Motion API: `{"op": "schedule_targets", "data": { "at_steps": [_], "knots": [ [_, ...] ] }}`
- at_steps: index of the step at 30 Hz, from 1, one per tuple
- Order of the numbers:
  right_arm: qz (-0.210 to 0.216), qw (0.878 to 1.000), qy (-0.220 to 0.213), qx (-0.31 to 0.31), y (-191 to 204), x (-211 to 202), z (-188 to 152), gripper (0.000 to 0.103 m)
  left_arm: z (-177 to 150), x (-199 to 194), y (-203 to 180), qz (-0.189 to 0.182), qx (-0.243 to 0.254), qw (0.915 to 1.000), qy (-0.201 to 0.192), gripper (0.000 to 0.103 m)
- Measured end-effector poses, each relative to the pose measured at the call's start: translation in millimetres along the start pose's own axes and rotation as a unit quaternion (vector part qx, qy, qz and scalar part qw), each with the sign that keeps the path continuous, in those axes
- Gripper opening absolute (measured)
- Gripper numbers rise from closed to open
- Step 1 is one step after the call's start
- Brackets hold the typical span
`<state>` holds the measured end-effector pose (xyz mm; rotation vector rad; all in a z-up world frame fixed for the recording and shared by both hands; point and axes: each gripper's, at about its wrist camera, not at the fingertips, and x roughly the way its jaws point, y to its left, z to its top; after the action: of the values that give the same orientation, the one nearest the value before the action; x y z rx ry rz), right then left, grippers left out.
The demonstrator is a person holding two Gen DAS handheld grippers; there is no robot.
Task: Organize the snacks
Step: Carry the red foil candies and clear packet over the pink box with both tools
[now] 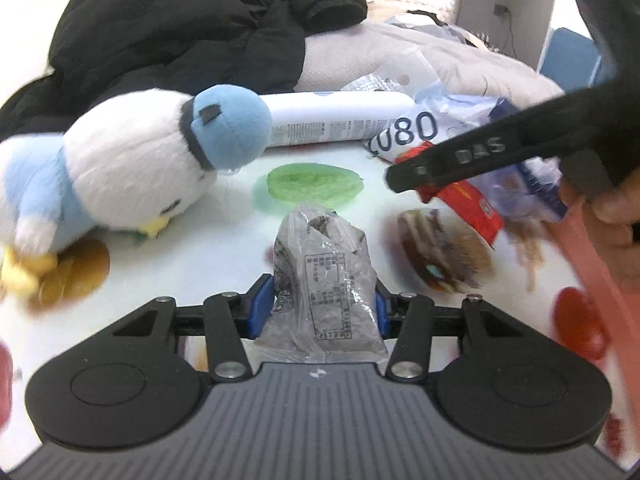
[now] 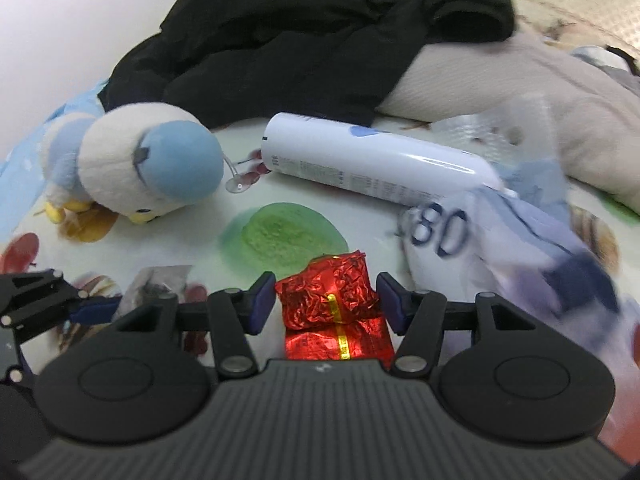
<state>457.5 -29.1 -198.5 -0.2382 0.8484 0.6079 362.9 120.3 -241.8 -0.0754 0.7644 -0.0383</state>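
Note:
In the left wrist view my left gripper [image 1: 322, 302] is shut on a clear grey packet of dark snack [image 1: 324, 276], its blue pads pressing both sides. The packet stands upright above the printed tablecloth [image 1: 224, 248]. My right gripper [image 2: 326, 300] is shut on a crinkled red foil packet with a gold stripe [image 2: 332, 304], seen in the right wrist view. From the left wrist view one black finger [image 1: 460, 160] of the right gripper crosses the upper right with the red packet [image 1: 472, 208] under it. The right wrist view shows the grey packet [image 2: 156, 284] at the lower left.
A blue and white plush bird [image 1: 132, 168] lies at the left. Behind lie a white spray can [image 2: 376, 168], a black jacket [image 2: 304, 32] and beige cloth [image 2: 520, 92]. A crumpled white bag printed "80" [image 2: 460, 236] sits at the right. A hand [image 1: 616, 204] shows at the right edge.

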Motion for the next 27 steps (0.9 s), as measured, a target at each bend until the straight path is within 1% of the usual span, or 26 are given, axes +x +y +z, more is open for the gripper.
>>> {"op": "schedule_targets", "data": {
  "at_steps": [3,6,8,10,14,18,22,27],
  "knots": [
    [0.003,1.000,-0.004,0.023,-1.7,-26.1,-10.3,0.058,-4.0,-20.4,-2.8,-0.005,-0.021,0.9998,0.001,0.054],
    [-0.004,1.000,-0.016,0.015,2.3,-52.7,-18.5,0.058,-2.5,-47.5,-7.3,0.010,-0.034,0.9994,0.001,0.054],
    [-0.015,0.999,-0.026,0.018,5.0,-69.1,-19.1,0.058,-2.0,-71.2,-7.9,0.001,-0.050,0.9987,-0.011,0.054],
    [-0.023,0.999,-0.036,0.029,5.8,-91.2,-20.3,0.058,0.2,-88.8,-10.2,0.000,-0.063,0.9979,-0.013,0.054],
    [-0.033,0.997,-0.059,0.046,10.2,-134.9,-27.4,0.058,-2.3,-126.6,-16.6,-0.009,-0.070,0.9973,-0.020,0.054],
    [-0.034,0.995,-0.068,0.071,15.7,-170.0,-46.9,0.058,-5.5,-162.0,-23.1,-0.012,-0.072,0.9969,-0.028,0.054],
    [-0.037,0.992,-0.072,0.097,16.1,-199.2,-68.8,0.058,-9.0,-194.0,-27.3,-0.012,-0.088,0.9955,-0.034,0.054],
    [-0.038,0.987,-0.085,0.134,13.9,-238.8,-91.7,0.058,-18.6,-226.5,-42.3,-0.018,-0.090,0.9950,-0.038,0.054]
  ]
}}
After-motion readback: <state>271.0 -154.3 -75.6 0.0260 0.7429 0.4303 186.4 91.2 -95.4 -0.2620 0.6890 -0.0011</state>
